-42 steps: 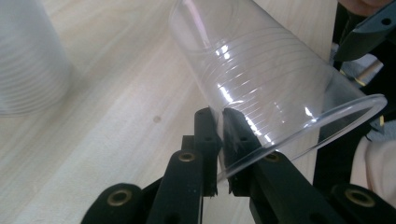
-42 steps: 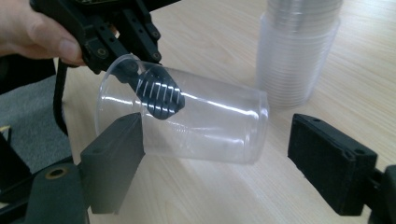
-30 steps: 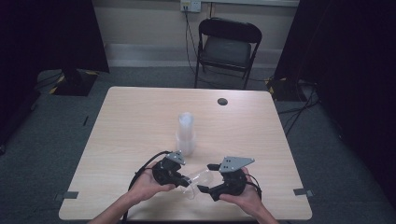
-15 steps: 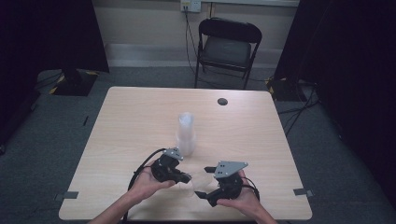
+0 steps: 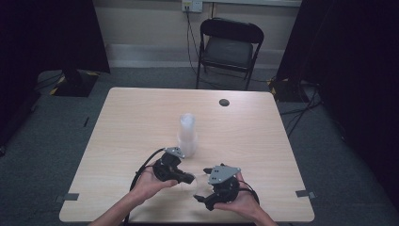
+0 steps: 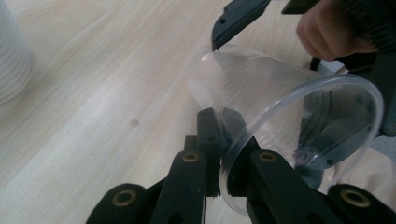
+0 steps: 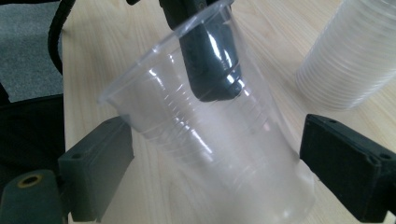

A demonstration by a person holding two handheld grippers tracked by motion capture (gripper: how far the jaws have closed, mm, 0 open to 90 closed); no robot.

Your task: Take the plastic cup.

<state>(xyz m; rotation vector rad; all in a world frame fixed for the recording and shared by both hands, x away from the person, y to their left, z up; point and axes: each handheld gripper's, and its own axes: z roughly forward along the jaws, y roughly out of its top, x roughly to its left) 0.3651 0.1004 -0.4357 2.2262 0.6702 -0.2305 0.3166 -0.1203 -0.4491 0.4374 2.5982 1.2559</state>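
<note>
A light wooden desk (image 5: pixel 141 122) carries an upright stack of clear plastic cups (image 5: pixel 187 135), the landmark for what follows. On the person's side of the stack, and just beside it, the left gripper (image 5: pixel 184 178) is held in the left hand (image 5: pixel 149 182). The right gripper (image 5: pixel 201 199) is held in the right hand (image 5: pixel 240 203), nearer still to the desk's near edge and to the stack's right. A single clear cup (image 6: pixel 280 126) lies tilted between the two grippers, above the desk surface.

In the left gripper view, the left gripper (image 6: pixel 224 161) is closed on the cup's rim: one jaw lies inside the cup wall and the other outside, with the thin wall pinched between them. The cup's closed base points away from the camera, towards the right gripper and its hand (image 6: pixel 331 30). The stack (image 6: pixel 11 56) appears at the upper left edge.

In the right gripper view, the right gripper (image 7: pixel 215 163) stands wide open, one jaw on either side of the cup (image 7: pixel 210 135) near its base. The left-hand jaw looks to be just touching the wall or very near it; the pictures do not settle which. The left gripper's jaw shows dark through the cup wall near the rim. The stack (image 7: pixel 350 56) stands at the upper right.

Beyond the stack, a small dark round object (image 5: pixel 224 102) rests on the desk near its far edge. A black folding chair (image 5: pixel 228 47) stands on the floor past that edge.
</note>
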